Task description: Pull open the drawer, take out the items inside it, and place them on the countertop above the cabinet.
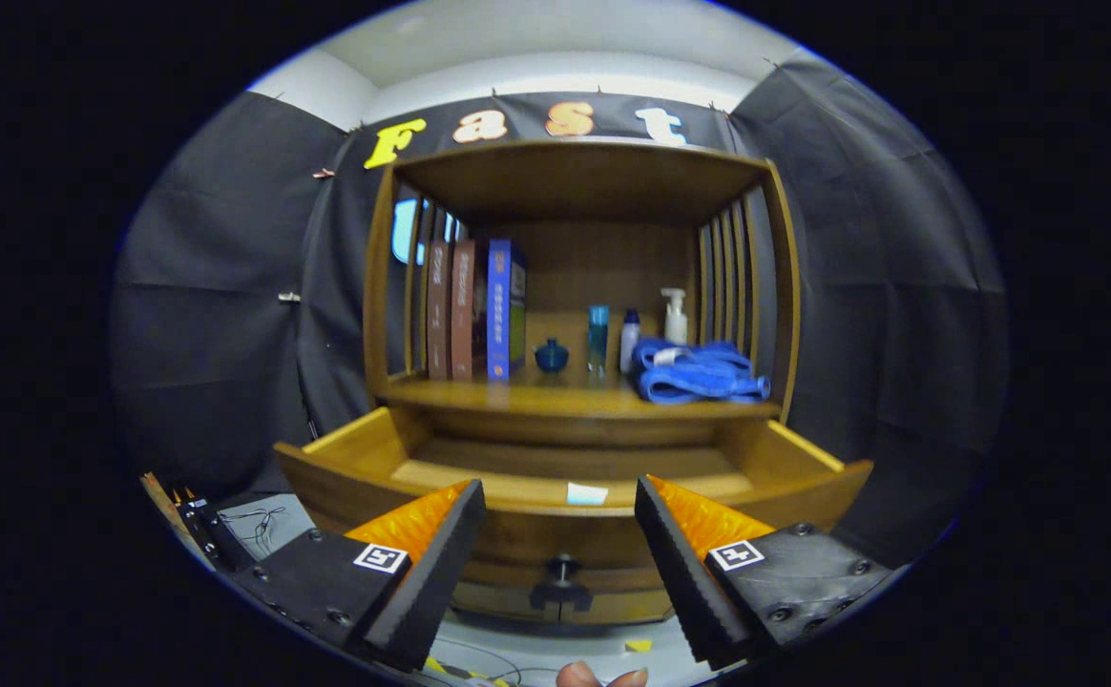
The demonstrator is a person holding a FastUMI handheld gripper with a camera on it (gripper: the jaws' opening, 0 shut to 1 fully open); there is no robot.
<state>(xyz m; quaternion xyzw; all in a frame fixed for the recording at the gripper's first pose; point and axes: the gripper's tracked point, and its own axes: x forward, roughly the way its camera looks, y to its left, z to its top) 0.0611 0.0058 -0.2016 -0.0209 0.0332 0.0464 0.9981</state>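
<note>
A wooden cabinet stands ahead with its drawer pulled out toward me. A black knob sits on the drawer front, between and just beyond my fingers. A small pale paper tag rests on the drawer's front rim. The drawer's floor looks bare where I can see it. A blue folded cloth lies on the countertop above the drawer, at its right end. My gripper is open in front of the drawer, its black ridged fingers wide apart and holding nothing.
On the countertop stand three books, a small dark blue jar, a teal bottle, a white and blue bottle and a white pump bottle. Slatted side walls flank the shelf. Cables lie lower left. Fingertips show below.
</note>
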